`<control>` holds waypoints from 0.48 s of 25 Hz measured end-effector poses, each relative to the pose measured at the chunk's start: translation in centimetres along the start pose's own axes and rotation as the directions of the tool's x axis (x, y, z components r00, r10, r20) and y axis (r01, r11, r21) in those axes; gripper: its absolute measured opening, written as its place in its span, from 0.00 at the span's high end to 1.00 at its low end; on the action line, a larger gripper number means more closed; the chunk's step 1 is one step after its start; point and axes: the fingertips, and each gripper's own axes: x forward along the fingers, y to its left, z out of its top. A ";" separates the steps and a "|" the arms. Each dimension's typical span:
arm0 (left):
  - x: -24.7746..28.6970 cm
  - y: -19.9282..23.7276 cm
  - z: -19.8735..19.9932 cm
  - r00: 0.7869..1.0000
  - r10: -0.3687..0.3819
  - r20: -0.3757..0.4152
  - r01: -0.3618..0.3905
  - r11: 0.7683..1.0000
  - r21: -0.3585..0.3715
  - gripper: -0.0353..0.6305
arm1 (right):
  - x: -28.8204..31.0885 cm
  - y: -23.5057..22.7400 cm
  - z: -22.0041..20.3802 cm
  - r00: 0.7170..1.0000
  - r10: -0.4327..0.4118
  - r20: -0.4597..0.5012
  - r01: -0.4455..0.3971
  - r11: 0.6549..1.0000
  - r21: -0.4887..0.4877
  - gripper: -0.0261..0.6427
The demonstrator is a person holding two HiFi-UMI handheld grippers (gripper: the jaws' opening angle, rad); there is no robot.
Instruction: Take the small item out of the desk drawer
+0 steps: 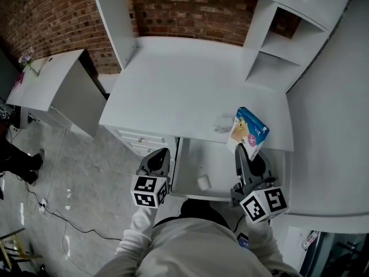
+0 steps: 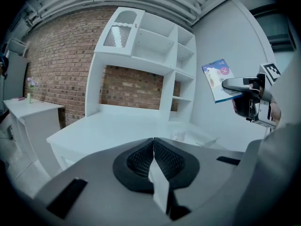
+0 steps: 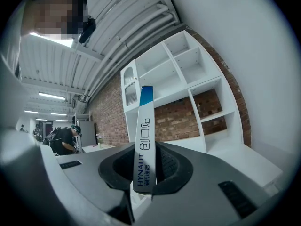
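Head view, looking down: white desk [image 1: 190, 91] against a brick wall [image 1: 190, 10], top mostly bare, shelves [image 1: 277, 56] at far right. Below its near edge, drawer [image 1: 222, 166] pulled open, small white object [image 1: 203, 182] lying near its front left. Right gripper [image 1: 240, 153] over the drawer's right side, clamped on a blue-and-white box [image 1: 249, 131] raised above the desk's near edge. Left gripper [image 1: 164, 153] just left of the drawer, jaws pressed together, empty.

Left gripper view: closed jaws plain; box face-on at upper right, clear of the desk.

Right gripper view: only here, box edge-on between the pads, gripped at its lower end; person [image 3: 63, 140] far left.
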 end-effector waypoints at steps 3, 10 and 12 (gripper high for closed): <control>-0.1 0.1 0.1 1.000 0.000 0.003 0.000 1.000 0.001 0.92 | -0.1 0.1 0.2 1.000 -0.007 0.006 0.007 1.000 -0.006 0.84; -0.1 0.4 0.1 1.000 0.009 0.022 -0.009 1.000 -0.004 0.92 | -0.1 -0.1 0.3 1.000 -0.015 0.017 0.015 1.000 0.001 0.84; 0.0 0.5 0.1 1.000 0.012 0.025 -0.012 1.000 -0.005 0.92 | -0.1 -0.1 0.2 1.000 -0.018 0.016 0.018 1.000 -0.010 0.84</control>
